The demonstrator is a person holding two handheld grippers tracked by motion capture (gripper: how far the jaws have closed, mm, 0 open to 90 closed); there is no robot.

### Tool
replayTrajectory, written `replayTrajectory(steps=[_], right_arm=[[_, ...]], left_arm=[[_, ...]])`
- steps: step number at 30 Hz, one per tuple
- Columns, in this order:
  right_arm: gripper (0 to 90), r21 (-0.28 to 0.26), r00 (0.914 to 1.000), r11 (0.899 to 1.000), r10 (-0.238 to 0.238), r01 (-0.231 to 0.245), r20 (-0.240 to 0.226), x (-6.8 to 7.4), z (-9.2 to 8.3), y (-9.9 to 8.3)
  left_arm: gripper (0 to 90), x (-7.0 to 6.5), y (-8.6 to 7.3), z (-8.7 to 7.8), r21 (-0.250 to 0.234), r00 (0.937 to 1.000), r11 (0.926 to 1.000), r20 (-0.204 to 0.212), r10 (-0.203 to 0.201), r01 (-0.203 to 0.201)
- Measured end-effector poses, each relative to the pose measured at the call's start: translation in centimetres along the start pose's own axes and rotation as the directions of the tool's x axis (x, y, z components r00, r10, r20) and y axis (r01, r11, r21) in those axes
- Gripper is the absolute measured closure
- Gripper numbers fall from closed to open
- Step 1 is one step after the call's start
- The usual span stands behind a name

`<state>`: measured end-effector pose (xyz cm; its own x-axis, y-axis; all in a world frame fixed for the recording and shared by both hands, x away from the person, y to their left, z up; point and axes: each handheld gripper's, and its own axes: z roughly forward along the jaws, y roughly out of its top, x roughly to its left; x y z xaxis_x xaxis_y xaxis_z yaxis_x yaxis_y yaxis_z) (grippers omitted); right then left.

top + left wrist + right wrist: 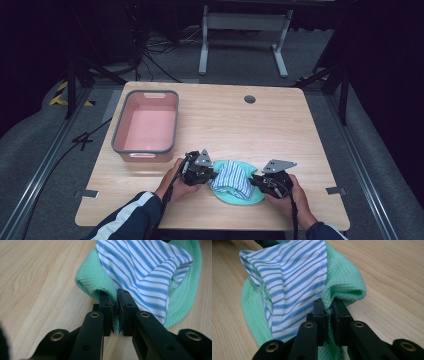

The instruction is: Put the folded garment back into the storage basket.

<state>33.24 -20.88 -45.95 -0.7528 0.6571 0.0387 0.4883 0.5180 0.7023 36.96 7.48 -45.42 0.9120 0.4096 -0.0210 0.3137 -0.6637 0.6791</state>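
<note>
Green cloth (239, 196) with striped cloth (232, 178) on top lies at the near table (280, 135) edge, between both grippers. Left gripper (114, 305) is clamped on the green cloth's edge beside the stripes. Right gripper (329, 310) pinches the opposite green edge. Pink bin (146, 126) sits well apart, far left.

Wooden table (280, 130): pink bin (146, 126) at left. Near front edge, green cloth (239, 196) with striped blue-white cloth (233, 178) on top. Left gripper (212, 175) and right gripper (254, 181) meet the bundle from opposite sides.
</note>
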Motion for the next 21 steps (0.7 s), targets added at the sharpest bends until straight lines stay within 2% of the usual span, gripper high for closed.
replayTrajectory(steps=[2,8,10,13,18,21], right_arm=[[82.3,-0.013,1.0000,1.000,-0.006,0.006,-0.005,-0.1,-0.2,0.1],[82.3,-0.033,0.9999,0.999,-0.016,0.016,0.005,-0.1,-0.9,0.5],[82.2,-0.045,0.9999,0.999,-0.009,0.009,-0.007,-0.1,-1.3,0.8],[82.2,-0.045,0.9997,0.999,-0.024,0.024,-0.004,0.0,-1.4,1.0],[82.2,-0.044,0.9987,0.998,-0.051,0.051,0.005,0.0,-1.7,1.6],[82.3,-0.059,0.9983,0.997,-0.058,0.058,0.011,0.0,-2.0,2.3]], left_arm=[[82.3,0.0,0.3,-0.2,0.002,0.9998,0.9999,-0.013,0.017,-0.017],[82.4,0.0,0.7,-0.4,-0.007,0.9995,0.9997,-0.022,0.025,-0.025],[82.4,0.0,0.9,-0.4,-0.007,0.9991,0.9994,-0.025,0.034,-0.035],[82.4,-0.2,1.2,-0.6,0.003,0.9974,0.9980,-0.033,0.064,-0.064],[82.4,0.2,1.6,-1.3,0.002,0.9977,0.9983,-0.034,0.058,-0.058],[82.4,0.3,1.8,-1.8,0.005,0.9969,0.9977,-0.039,0.068,-0.068]])
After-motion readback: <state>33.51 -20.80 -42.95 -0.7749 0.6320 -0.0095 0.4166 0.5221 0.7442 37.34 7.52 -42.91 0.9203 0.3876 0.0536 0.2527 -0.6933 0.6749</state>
